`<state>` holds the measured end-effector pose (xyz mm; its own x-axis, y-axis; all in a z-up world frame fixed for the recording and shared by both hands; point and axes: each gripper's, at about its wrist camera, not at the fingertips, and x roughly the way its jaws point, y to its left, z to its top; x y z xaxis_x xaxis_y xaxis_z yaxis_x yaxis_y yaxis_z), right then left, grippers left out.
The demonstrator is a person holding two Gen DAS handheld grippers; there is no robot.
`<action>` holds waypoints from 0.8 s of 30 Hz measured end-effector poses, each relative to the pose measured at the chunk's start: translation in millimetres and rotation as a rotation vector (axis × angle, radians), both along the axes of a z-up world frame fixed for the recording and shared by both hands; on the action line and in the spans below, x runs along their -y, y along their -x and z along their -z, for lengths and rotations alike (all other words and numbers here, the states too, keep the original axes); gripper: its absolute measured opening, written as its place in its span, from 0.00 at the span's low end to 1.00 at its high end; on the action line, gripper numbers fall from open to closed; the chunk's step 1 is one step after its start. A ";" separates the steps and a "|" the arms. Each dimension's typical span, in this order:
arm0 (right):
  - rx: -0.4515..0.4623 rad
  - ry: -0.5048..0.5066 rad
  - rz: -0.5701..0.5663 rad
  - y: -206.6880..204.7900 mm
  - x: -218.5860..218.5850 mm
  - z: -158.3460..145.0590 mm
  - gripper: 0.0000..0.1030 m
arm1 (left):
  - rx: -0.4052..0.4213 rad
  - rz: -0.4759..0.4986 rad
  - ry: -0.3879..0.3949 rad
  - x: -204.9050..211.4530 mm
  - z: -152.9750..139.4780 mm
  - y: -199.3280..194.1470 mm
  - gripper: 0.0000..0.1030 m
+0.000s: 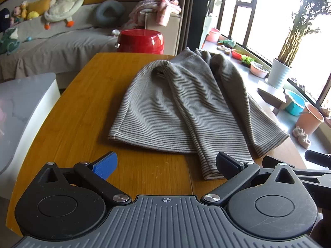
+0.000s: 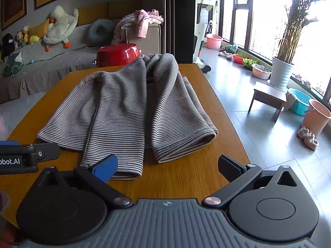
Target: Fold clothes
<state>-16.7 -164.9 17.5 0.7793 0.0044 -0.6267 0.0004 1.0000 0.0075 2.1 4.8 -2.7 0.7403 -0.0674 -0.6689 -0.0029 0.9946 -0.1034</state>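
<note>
Both the left gripper [image 1: 166, 165] and right gripper [image 2: 167, 166] hover with fingers spread, empty. Pinch the striped garment's [image 2: 124, 107] near hems, probably trouser cuffs, then fold across the bench [image 1: 82, 111].

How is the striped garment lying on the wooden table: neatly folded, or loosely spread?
Loosely spread: the striped garment lies rumpled, both long tube-like parts stretched toward the camera, ridges bunched at its far end.
</note>
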 end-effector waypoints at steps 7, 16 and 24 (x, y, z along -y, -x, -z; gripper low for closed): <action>-0.008 0.001 -0.004 -1.4 -0.6 -0.4 1.00 | -0.004 -0.005 0.006 -1.9 0.3 -0.5 1.00; -0.017 -0.003 -0.002 -3.0 -0.6 1.2 1.00 | -0.009 -0.003 0.010 -2.5 2.2 -1.0 1.00; -0.021 -0.004 -0.001 -3.5 0.1 1.2 1.00 | -0.007 -0.002 0.009 -2.6 2.2 0.1 1.00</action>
